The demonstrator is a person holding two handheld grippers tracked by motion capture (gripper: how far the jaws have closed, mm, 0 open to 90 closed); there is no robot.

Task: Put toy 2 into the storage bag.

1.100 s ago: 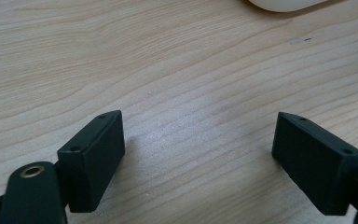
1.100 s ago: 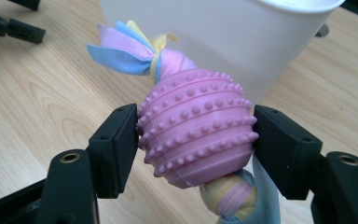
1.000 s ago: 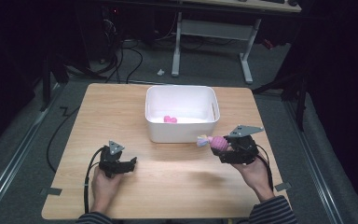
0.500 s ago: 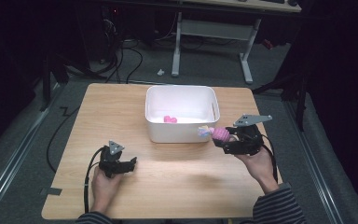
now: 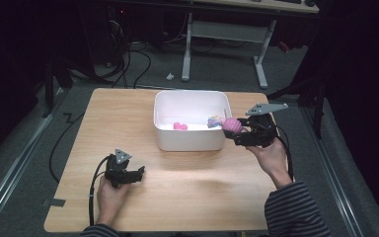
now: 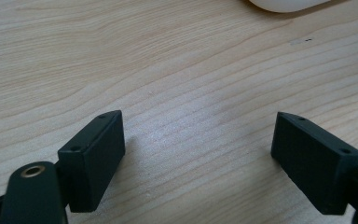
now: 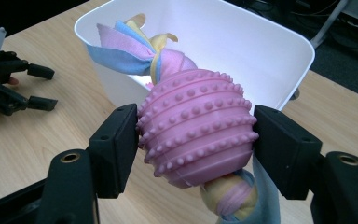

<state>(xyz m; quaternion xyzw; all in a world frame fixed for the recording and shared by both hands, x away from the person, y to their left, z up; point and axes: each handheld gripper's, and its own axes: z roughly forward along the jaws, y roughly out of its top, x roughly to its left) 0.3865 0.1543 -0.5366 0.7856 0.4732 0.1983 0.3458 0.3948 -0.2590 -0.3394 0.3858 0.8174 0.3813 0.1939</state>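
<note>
Right gripper (image 7: 196, 140) clamped on pink knobbly toy (image 7: 196, 123), held at right rim of white tub (image 7: 279, 44); carry step judged underway. Next: toy moved over tub, jaws parted. Left gripper (image 5: 137, 173) open, resting on table (image 5: 197, 192).

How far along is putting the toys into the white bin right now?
Done: one small pink toy already lies inside the white bin. In hand: the right gripper is shut on the pink knobbly toy, held at the bin's right rim. Left: letting it go inside the bin. The left gripper rests open on the table.
</note>
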